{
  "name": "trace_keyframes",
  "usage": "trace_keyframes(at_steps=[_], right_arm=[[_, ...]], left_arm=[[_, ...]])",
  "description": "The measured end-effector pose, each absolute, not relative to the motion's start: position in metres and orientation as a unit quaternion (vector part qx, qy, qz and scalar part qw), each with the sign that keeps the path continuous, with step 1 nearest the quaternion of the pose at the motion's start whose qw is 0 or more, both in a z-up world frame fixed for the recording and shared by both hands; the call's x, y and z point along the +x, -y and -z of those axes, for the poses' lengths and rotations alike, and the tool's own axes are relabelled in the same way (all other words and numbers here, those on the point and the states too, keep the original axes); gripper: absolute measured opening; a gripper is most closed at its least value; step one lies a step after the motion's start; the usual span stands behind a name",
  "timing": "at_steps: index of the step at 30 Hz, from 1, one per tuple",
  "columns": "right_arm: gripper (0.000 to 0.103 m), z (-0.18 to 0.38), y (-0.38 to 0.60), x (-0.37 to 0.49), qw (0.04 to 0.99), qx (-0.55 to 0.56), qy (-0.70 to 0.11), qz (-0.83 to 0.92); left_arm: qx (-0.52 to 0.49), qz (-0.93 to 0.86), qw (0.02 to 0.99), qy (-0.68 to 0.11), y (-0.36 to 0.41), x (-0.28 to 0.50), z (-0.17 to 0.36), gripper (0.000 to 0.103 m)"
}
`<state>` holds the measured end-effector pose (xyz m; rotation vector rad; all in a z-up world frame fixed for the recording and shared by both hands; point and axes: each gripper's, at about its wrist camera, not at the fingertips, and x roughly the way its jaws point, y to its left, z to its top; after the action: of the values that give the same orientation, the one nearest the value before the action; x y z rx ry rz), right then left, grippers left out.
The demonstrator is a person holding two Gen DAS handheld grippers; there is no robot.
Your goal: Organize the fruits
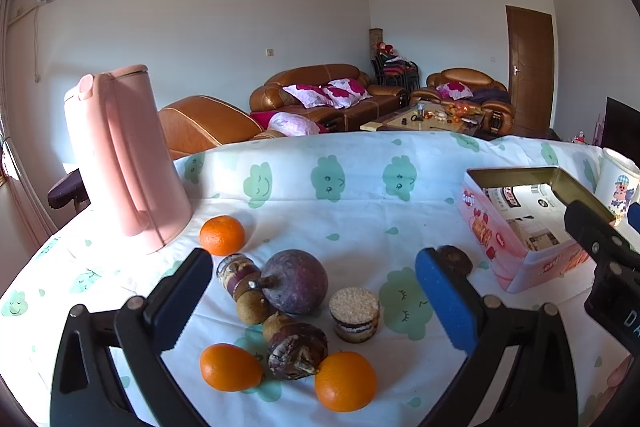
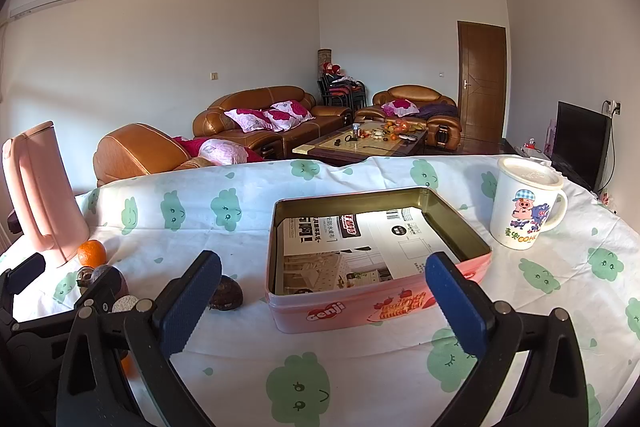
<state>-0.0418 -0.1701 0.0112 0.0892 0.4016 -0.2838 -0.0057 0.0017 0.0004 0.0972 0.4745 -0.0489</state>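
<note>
Near the front edge of the table [image 1: 360, 227], on the cloud-print cloth, the fruits lie in a loose cluster: a purple passion fruit [image 1: 296, 281] in the middle, two oranges [image 1: 230, 367] [image 1: 345, 381] closest to the edge, a third orange [image 1: 222, 235] farther back just beside the pink jug [image 1: 124, 155], brown longans [image 1: 252, 307] touching the passion fruit's left side, and dark water chestnuts [image 1: 296, 349] between the two front oranges. A round sandwich biscuit [image 1: 355, 313] stands just right of the passion fruit, and one more dark chestnut [image 2: 226, 293] lies apart, between the cluster and the pink tin [image 2: 376, 301]. The tin sits open toward the table's right side; inside it only a printed paper sheet [image 2: 360, 247] lines the bottom, no fruit. A lidded cartoon mug [image 2: 524, 203] stands behind the tin's right corner. The left gripper [image 1: 314, 295] hovers over the cluster, fingers spread wide and holding nothing. The right gripper [image 2: 324, 301] faces the tin, fingers likewise spread and empty
</note>
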Motion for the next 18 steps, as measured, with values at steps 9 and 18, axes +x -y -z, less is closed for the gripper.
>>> trace_keyframes(at_steps=[9, 18], right_arm=[[0.102, -0.0108, 0.1704, -0.0412, 0.969, 0.044, -0.2, 0.14], [0.102, -0.0101, 0.1694, -0.0409, 0.968, 0.044, -0.203, 0.14]], left_arm=[[0.048, 0.024, 0.97, -0.236, -0.0021, -0.0054, -0.0006, 0.103], [0.047, 0.025, 0.97, -0.236, -0.0023, -0.0052, -0.0005, 0.103]])
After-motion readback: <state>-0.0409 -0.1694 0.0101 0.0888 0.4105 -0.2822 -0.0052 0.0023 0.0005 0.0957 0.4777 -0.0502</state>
